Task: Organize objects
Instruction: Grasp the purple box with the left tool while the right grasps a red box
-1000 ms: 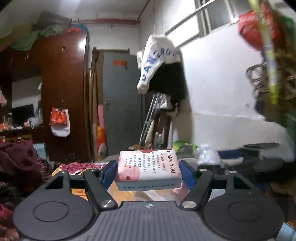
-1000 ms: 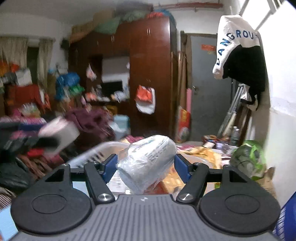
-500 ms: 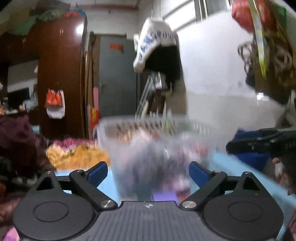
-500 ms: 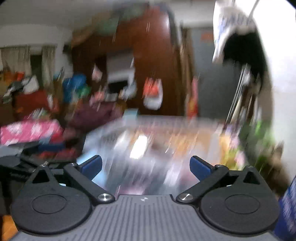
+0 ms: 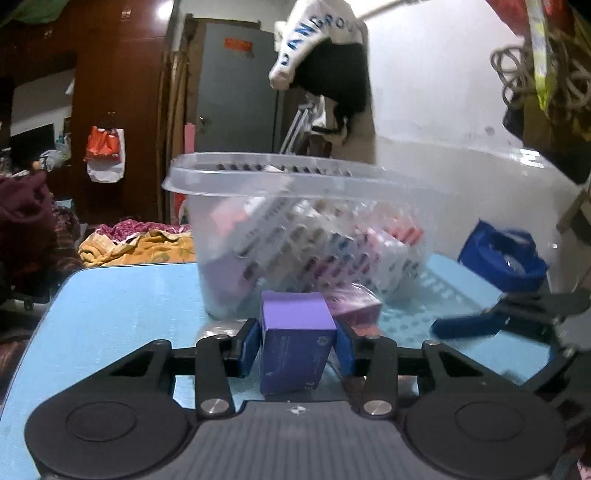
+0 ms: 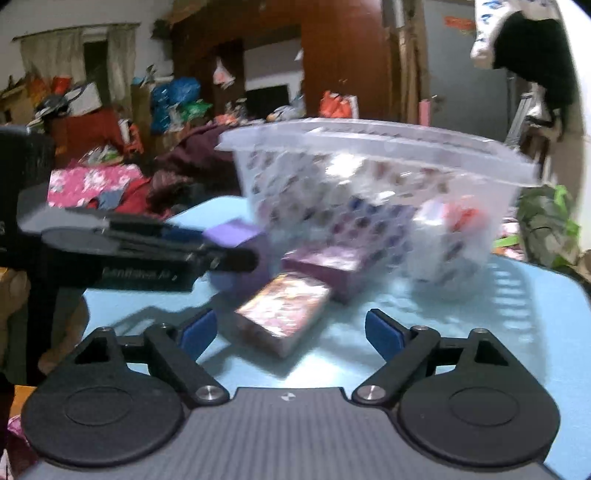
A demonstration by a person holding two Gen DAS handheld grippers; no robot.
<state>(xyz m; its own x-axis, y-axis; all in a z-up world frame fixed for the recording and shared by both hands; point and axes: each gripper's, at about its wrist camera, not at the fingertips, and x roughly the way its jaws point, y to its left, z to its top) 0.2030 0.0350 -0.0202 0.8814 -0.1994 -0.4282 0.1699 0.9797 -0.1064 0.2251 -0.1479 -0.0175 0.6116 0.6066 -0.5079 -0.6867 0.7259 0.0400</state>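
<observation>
Left wrist view took in a blue table [image 5: 110,302] with a clear plastic basket [image 5: 295,181] standing on it, packed with boxes whose print was too blurred to read. On the wall behind hung a white and black garment [image 5: 317,33] with blue letters reading "ANGROU", the rest folded out of sight. An orange sign on the grey door [image 5: 236,92] was too small to make out.

Down at the tongs, the left gripper [image 5: 297,341] was clamped narrow on a purple box [image 5: 295,347], blue pads [image 5: 248,345] pressed against both its sides; the small print on its face could not be read. That box sat just in front of the basket, with a pink-purple box [image 5: 356,304] right behind it.

From the right wrist view, the right gripper [image 6: 290,328] stood wide with nothing between its pads, low over the table. Just ahead of it lay a flat box with a colourful pattern [image 6: 284,314], resting on the tabletop beside the pink-purple box [image 6: 325,266], near the basket [image 6: 369,147]. White lettering on the left gripper's side [image 6: 140,275] was smeared beyond reading.
</observation>
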